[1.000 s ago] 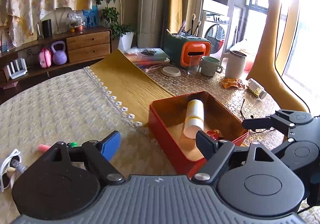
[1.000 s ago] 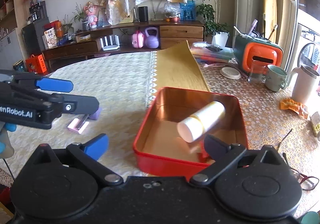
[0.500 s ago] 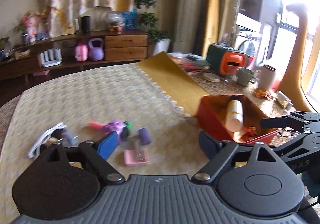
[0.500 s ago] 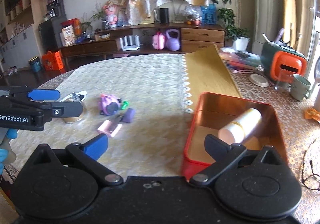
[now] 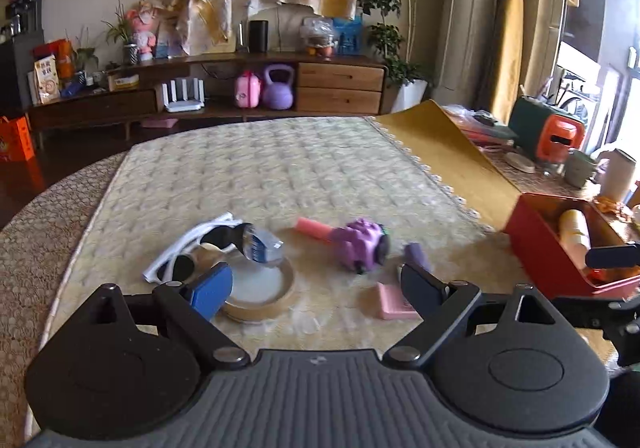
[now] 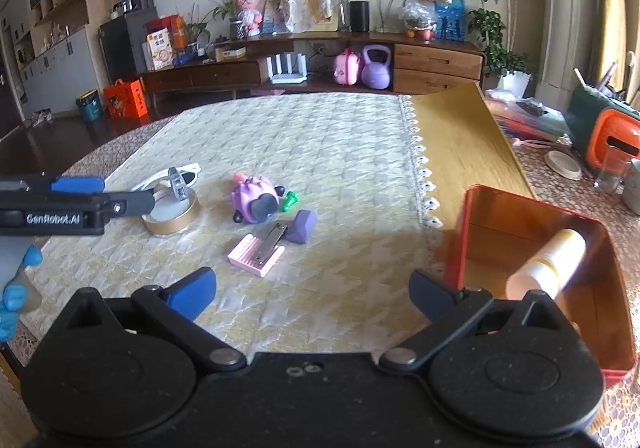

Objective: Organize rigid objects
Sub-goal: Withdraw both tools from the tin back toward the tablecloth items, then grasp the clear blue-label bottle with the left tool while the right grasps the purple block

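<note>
Near the front edge of the worktop, both grippers hang with fingers spread wide, holding nothing. The left gripper sits above a tape roll, with white sunglasses just left of it. The right gripper faces the cloth between a pink ridged block and the red tin. A cream bottle lies inside the tin at the right. Mid-cloth lie a purple toy, a purple wedge and a small green piece. Only the right view shows nail clippers lying on the pink block; the left view shows the left gripper's near finger overlapping the tape roll, contact unclear.
</note>
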A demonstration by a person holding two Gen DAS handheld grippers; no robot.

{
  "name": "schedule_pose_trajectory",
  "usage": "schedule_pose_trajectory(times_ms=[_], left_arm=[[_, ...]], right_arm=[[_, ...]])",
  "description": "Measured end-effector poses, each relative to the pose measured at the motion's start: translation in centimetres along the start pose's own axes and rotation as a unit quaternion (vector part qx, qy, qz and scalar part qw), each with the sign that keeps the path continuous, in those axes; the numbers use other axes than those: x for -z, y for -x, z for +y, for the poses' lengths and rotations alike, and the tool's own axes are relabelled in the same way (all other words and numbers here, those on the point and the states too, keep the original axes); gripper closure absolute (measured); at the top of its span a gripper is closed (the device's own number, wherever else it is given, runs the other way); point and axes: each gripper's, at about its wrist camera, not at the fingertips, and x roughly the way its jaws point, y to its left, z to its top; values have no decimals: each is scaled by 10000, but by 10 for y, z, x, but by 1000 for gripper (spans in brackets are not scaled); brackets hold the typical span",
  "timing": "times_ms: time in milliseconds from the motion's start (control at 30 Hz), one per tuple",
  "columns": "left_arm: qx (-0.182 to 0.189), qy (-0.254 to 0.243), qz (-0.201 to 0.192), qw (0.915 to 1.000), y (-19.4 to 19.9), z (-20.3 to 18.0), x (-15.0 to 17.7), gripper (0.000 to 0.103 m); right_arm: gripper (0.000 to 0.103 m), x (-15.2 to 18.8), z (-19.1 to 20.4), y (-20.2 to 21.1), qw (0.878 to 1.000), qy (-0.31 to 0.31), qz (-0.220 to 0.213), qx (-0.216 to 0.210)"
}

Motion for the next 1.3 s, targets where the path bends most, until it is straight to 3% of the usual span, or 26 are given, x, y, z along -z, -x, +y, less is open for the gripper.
schedule_pose_trajectory(times_ms=[267, 633, 1067, 1233, 1300], left_arm=[[-124, -141, -14, 9998, -31, 8, -4, 11], [-321, -163, 103, 9993, -77, 23, -7, 11], [-342, -210, 79, 9992, -106, 36, -7, 12], [-220, -287, 49, 9993, -109, 34, -6, 18], [-168, -267, 66, 9995, -111, 34, -5, 26]], right_arm=[[0, -2, 15, -32, 9994, 223, 206, -163], [5, -26, 8, -78, 9994, 278, 218, 20], [31, -35, -4, -124, 9988, -112, 475, 52], [40, -36, -2, -132, 9984, -183, 534, -52], [49, -36, -1, -134, 9983, -185, 548, -76]])
